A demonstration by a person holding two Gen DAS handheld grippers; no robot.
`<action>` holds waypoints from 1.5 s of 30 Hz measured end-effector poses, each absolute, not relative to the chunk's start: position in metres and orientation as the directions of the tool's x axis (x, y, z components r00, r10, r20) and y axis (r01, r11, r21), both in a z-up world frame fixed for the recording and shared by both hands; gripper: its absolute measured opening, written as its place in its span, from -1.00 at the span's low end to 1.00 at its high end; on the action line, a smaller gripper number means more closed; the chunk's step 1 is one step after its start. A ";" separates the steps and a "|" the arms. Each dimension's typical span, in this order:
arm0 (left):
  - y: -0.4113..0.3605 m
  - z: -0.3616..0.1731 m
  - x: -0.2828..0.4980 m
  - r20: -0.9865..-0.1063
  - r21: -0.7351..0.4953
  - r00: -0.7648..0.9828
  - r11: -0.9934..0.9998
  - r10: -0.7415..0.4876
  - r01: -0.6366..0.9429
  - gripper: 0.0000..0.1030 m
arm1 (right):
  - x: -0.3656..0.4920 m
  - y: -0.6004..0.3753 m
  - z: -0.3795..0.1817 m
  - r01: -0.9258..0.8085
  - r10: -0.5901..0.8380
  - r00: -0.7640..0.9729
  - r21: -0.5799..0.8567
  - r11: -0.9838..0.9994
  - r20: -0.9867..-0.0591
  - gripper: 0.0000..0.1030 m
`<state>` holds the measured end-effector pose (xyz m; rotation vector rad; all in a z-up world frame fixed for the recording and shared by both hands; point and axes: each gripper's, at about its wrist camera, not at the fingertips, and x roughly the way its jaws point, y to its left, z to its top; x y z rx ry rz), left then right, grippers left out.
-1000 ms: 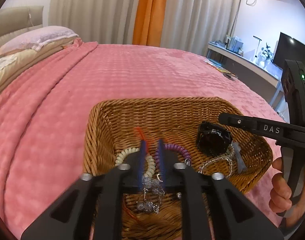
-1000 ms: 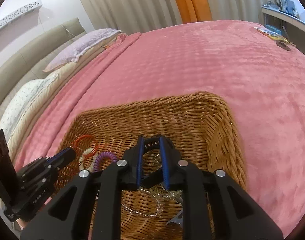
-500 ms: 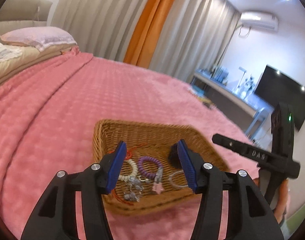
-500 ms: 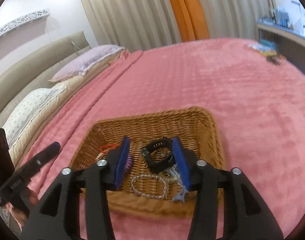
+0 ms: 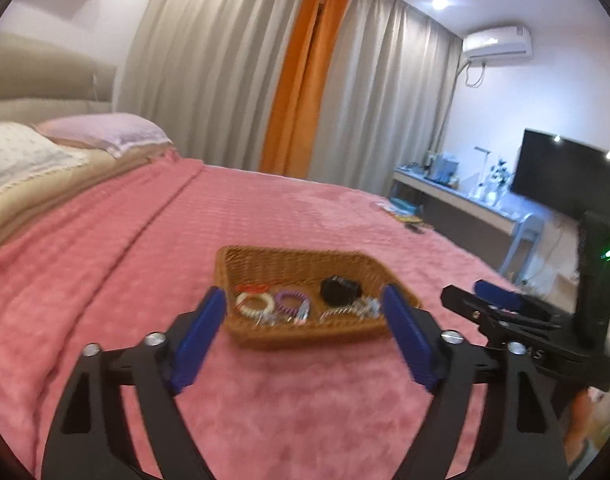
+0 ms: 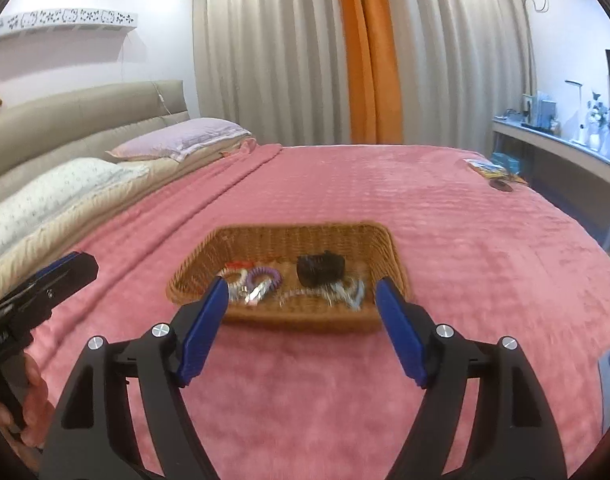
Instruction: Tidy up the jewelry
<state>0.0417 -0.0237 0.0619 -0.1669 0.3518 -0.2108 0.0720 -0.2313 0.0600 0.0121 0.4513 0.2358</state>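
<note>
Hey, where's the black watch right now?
The watch lies in the wicker basket on the pink bed, toward its right side in both wrist views, right of the purple coil bracelet and behind a silver chain.

Both views are evenly and warmly lit from overhead. Two ceiling spotlights flare white in the left wrist view and glint on the dark television screen. Shadows are soft. Fisheye distortion bows the curtains and bed toward a black circular border. The wicker basket and its contents are smeared and soft, with grainy detail.
</note>
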 end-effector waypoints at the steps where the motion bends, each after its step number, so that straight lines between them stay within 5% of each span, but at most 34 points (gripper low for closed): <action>1: -0.029 0.055 0.033 -0.325 -0.168 0.924 0.974 -0.201 0.152 0.66 | 0.068 -0.231 0.056 -0.215 0.219 0.875 0.058 0.975 -0.432 0.41; 11: -0.040 0.012 0.011 -0.315 -0.068 0.948 0.997 -0.045 0.025 0.79 | 0.039 -0.229 0.018 -0.147 0.132 0.901 -0.003 0.989 -0.414 0.41; 45: -0.039 0.000 0.016 -0.350 -0.080 0.936 0.997 -0.045 0.018 0.85 | 0.048 -0.234 -0.008 -0.126 0.119 0.892 0.013 0.992 -0.435 0.58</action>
